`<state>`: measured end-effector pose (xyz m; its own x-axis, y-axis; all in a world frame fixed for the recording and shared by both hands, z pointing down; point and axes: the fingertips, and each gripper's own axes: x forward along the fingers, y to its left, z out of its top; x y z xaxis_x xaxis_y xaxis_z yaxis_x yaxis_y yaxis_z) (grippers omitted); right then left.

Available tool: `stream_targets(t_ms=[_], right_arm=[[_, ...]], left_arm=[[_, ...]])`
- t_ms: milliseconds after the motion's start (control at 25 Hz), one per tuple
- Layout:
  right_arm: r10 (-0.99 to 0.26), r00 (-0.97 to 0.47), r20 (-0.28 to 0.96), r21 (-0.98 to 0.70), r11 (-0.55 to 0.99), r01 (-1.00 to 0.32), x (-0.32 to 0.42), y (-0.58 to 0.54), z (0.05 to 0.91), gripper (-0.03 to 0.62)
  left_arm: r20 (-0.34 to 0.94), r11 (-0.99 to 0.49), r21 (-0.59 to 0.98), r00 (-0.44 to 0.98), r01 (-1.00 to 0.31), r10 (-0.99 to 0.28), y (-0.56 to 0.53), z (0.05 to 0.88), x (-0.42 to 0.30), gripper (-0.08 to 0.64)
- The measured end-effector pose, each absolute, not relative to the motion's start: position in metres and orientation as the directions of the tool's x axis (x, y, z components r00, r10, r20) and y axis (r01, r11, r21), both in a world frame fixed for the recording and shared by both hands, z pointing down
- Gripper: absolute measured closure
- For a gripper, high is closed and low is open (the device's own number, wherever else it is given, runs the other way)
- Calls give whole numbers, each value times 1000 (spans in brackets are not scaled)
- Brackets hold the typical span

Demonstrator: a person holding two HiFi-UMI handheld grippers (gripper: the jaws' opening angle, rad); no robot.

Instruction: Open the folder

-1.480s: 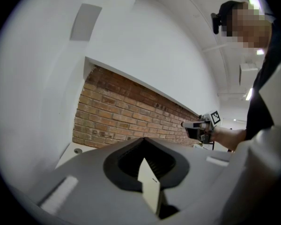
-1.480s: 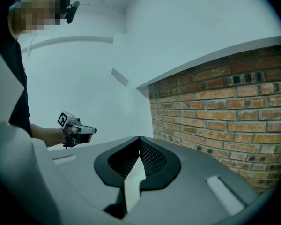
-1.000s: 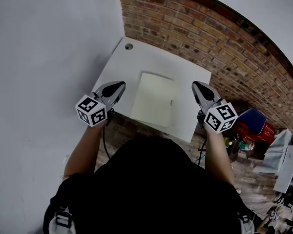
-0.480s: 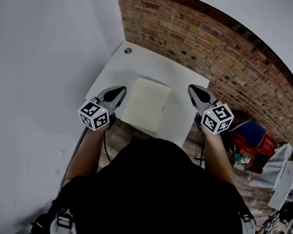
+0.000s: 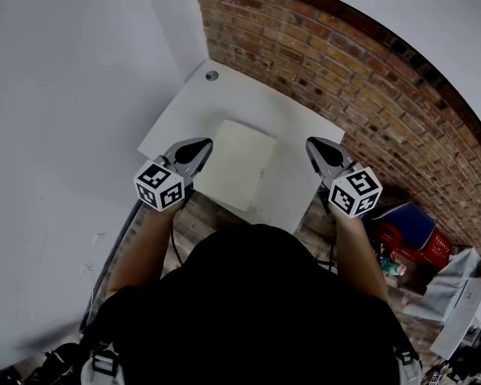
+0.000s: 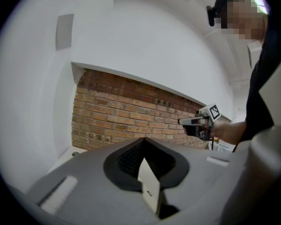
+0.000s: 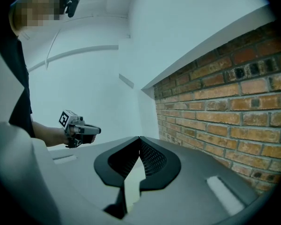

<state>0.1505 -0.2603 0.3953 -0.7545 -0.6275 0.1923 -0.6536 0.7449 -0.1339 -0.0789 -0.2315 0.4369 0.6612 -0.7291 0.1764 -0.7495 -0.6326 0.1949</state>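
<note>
**Folder lies closed, both grippers shut and empty**

The folder (image 5: 236, 164), pale yellow-green, lies flat and closed at the middle of the head view, on the near half of a white table (image 5: 224, 95). Its near edge is close to the table's near edge.

The left gripper (image 5: 202, 144) hangs just left of the folder, the right gripper (image 5: 313, 144) to its right, a little farther from it. Neither touches the folder. Each gripper view shows its own jaws with the tips met and nothing between them. Both point toward the top of the frame.

A small round hole (image 5: 212, 75) sits in the table's far left corner. A brick wall (image 5: 345, 62) runs along the table's upper right side, and a white wall (image 5: 64, 95) fills the left of the frame. A red object (image 5: 405, 243) lies on the floor at lower right.
</note>
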Motion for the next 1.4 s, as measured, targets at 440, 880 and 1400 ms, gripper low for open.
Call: stream_targets(t_ms=[440,880,1400], right_arm=[[-615,-752,239,-137,745,-653,155,-239,418,591],[-635,-724,268,-160,712,-684,164,-216,435,591],[-656,-692,303,-180,673,-717,174,-192,453,591]], left_arm=[[253,-627,151,643,-764,-723,-221,466,-68,558],[368,-698,42,660,-715,-655,-209,507,-44,557],[513,-848,-53,714,-527,-476,-179,575,5,554]])
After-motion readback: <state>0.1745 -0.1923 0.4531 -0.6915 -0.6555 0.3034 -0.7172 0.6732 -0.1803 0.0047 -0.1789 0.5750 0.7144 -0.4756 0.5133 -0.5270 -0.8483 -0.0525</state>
